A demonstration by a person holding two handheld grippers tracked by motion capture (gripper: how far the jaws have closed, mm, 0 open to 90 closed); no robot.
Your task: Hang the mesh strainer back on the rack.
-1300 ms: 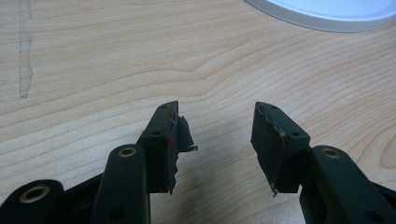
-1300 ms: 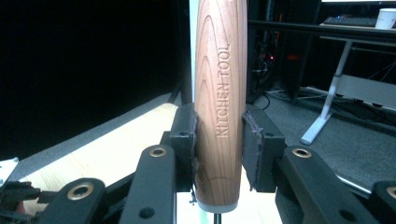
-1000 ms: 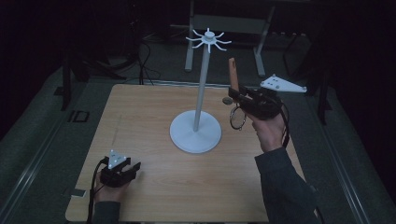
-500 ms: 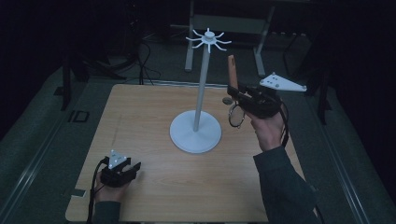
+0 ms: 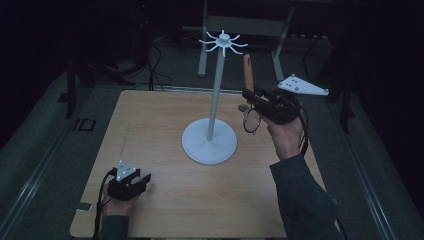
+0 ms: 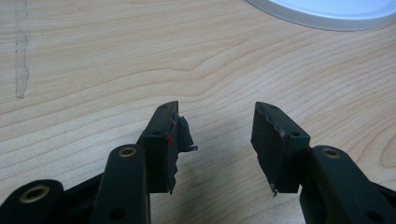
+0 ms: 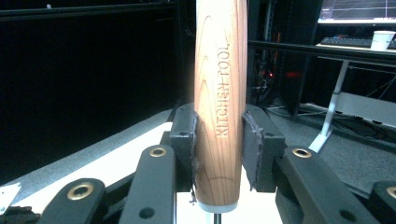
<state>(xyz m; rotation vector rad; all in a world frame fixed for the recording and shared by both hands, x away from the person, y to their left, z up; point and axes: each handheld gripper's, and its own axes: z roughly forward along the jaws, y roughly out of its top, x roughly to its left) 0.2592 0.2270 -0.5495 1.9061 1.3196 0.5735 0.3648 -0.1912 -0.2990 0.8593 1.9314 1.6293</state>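
Note:
A white rack (image 5: pixel 216 95) with a round base (image 5: pixel 209 141) (image 6: pixel 322 11) and radiating hooks (image 5: pixel 223 42) on top stands mid-table. My right gripper (image 5: pixel 254 97) (image 7: pixel 218 149) is raised to the right of the pole, shut on a wooden handle (image 5: pixel 247 70) (image 7: pixel 220 93) stamped "KITCHEN TOOL", which points upward. A wire ring end (image 5: pixel 251 121) of the utensil hangs below the gripper. My left gripper (image 5: pixel 142 180) (image 6: pixel 215 140) rests on the table near the front left, open, with nothing between its pads.
The wooden table (image 5: pixel 150 130) has bare surface around the rack base. Dark floor, cables and a desk frame (image 5: pixel 245 25) lie beyond the far edge. A monitor and a cup (image 7: pixel 384 39) sit on a desk in the right gripper view.
The right gripper with the wooden-handled utensil has barely shifted, staying beside the rack pole. The left gripper has stayed still.

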